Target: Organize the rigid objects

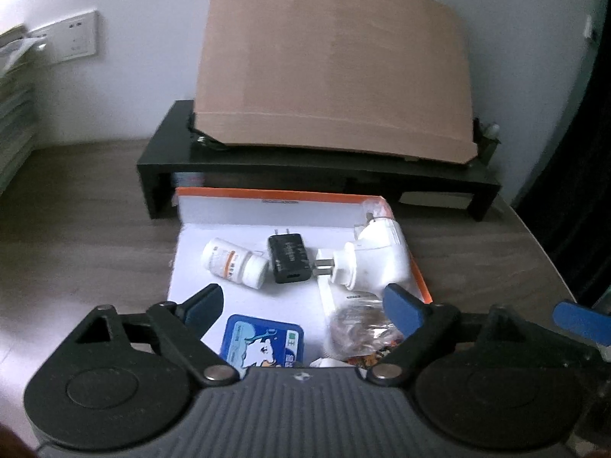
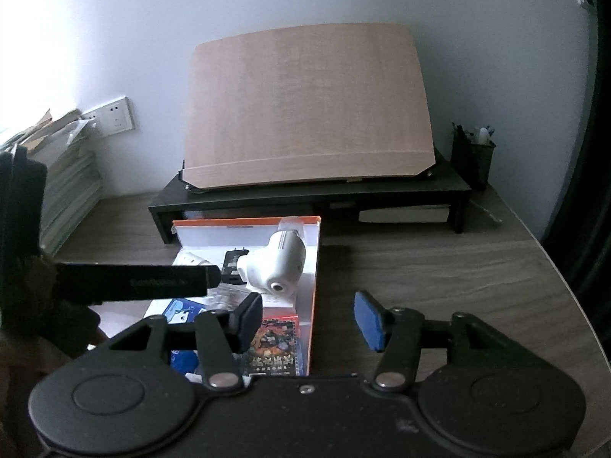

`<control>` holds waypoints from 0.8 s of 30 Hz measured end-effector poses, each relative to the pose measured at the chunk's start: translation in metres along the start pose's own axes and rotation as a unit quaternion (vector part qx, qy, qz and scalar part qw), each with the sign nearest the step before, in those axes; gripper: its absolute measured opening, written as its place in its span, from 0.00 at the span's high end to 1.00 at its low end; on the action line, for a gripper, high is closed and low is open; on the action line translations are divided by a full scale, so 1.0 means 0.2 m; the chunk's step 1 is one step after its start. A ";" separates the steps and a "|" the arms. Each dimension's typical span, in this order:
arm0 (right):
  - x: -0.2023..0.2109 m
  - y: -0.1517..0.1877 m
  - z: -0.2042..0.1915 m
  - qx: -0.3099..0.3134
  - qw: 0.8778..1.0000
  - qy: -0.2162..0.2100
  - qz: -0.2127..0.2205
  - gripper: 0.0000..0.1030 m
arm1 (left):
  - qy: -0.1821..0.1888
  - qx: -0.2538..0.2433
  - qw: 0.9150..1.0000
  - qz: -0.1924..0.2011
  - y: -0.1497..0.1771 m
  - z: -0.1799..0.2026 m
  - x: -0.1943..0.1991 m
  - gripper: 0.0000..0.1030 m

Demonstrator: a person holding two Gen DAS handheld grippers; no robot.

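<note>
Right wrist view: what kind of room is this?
Probably a home or office desk: a wood-grain desk against a white wall, a black monitor riser, a pen holder and a stack of papers beside a wall socket.

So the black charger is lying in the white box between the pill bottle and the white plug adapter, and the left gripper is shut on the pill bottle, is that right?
Not quite. The left gripper is open and holds nothing; the left wrist view shows its jaws spread, short of the pill bottle. The rest stands: the black charger lies in the white box between the pill bottle and the white plug adapter.
</note>
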State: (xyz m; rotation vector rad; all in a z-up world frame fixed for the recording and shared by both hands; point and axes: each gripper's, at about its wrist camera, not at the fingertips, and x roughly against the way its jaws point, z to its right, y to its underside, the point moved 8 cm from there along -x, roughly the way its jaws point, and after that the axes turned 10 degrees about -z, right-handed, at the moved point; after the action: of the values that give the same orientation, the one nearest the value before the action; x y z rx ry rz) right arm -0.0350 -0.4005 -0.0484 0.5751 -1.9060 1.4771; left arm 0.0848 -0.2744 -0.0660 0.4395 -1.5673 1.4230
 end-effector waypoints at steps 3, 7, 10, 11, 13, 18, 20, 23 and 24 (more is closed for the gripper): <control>0.00 0.01 0.01 0.008 1.000 -0.009 -0.002 0.31 | -0.014 0.019 1.000 0.001 0.02 -0.01 0.05 0.07; -0.01 0.03 0.01 0.011 1.000 -0.019 -0.005 0.25 | -0.036 0.029 0.999 0.004 0.07 -0.02 0.15 0.04; 0.00 0.05 0.00 0.005 1.000 -0.021 -0.009 0.25 | -0.046 0.036 0.998 0.000 0.11 -0.04 0.21 0.04; 0.01 0.06 0.00 0.003 1.000 -0.021 -0.009 0.24 | -0.049 0.041 0.998 -0.002 0.13 -0.06 0.23 0.00; 0.03 0.08 -0.02 0.002 1.000 -0.017 -0.008 0.23 | -0.055 0.055 0.997 -0.008 0.16 -0.08 0.27 0.00; 0.13 0.16 -0.05 -0.005 1.000 0.001 -0.008 0.20 | -0.052 0.054 0.997 -0.024 0.26 -0.08 0.34 0.00; 0.17 0.20 -0.08 -0.010 1.000 0.002 -0.018 0.20 | -0.052 0.051 0.997 -0.032 0.31 -0.08 0.37 0.00; 0.20 0.28 -0.12 -0.010 1.000 0.009 -0.028 0.20 | -0.044 0.050 0.997 -0.033 0.38 -0.09 0.42 0.00; 0.22 0.30 -0.13 -0.012 0.999 0.012 -0.030 0.20 | -0.044 0.049 0.997 -0.035 0.40 -0.09 0.43 0.00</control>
State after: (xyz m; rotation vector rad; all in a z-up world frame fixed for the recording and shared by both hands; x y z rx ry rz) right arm -0.1013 -0.3571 -0.0540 0.5963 -1.8686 1.4149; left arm -0.0137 -0.2104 -0.0444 0.6163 -1.5407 1.4471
